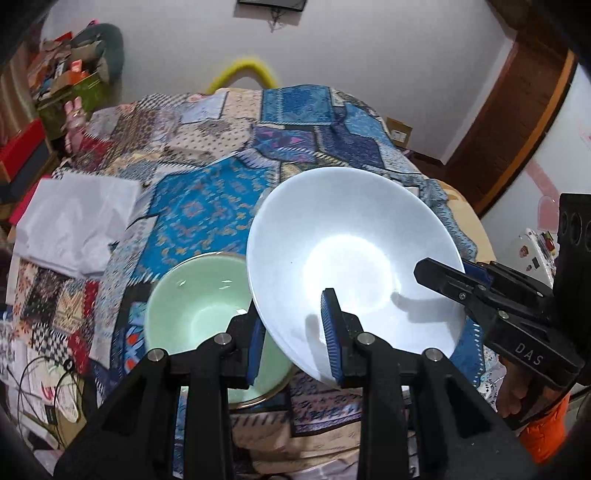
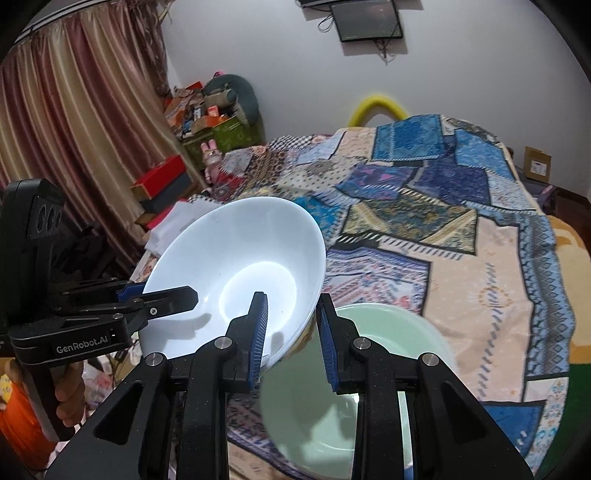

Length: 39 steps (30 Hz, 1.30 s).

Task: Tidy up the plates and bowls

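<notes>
Both the left gripper [image 1: 295,332] and the right gripper [image 2: 291,332] are clamped on opposite rims of a tilted white bowl [image 1: 354,251], held just above and beside the green bowl [image 1: 195,295] on the patchwork bedspread [image 1: 207,206], the likely nesting spot.

White wall [image 2: 258,55], striped curtain [image 2: 74,110], patchwork-covered bed [image 2: 461,229], wall monitor [image 2: 369,20]

Both wrist views look down, close; share white bowl [image 1: 354,258] [image 2: 236,269].
</notes>
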Each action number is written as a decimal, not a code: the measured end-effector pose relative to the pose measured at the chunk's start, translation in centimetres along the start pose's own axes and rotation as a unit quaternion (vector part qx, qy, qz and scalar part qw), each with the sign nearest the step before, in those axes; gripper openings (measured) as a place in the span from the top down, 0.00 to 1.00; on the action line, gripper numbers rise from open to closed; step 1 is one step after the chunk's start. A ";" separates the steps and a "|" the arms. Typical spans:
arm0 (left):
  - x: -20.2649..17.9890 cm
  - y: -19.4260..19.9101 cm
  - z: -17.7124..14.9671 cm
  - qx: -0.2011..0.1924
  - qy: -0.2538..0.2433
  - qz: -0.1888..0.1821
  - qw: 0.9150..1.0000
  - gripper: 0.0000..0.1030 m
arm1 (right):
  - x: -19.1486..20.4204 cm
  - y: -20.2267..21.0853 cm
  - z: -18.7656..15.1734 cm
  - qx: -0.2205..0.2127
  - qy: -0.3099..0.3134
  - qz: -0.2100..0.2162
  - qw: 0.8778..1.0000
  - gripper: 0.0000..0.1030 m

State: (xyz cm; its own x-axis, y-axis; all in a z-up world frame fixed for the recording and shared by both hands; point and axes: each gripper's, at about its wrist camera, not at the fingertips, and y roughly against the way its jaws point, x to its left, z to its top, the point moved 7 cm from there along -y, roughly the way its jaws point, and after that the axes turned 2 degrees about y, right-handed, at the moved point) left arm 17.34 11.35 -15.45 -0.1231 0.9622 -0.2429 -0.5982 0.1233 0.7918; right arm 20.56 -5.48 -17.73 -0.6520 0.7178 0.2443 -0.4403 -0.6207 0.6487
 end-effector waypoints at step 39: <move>10.3 -5.1 -4.4 0.060 0.075 0.011 0.995 0.72 | 5.2 -9.9 -3.9 0.109 0.015 0.045 0.993 0.76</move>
State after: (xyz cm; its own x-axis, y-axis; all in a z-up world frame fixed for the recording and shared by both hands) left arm 15.65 19.59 -24.50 -0.2581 0.9190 -0.2980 -0.4965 0.1384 0.8569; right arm 19.17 3.16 -25.70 -0.7024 0.6506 0.2887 -0.2379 -0.5968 0.7663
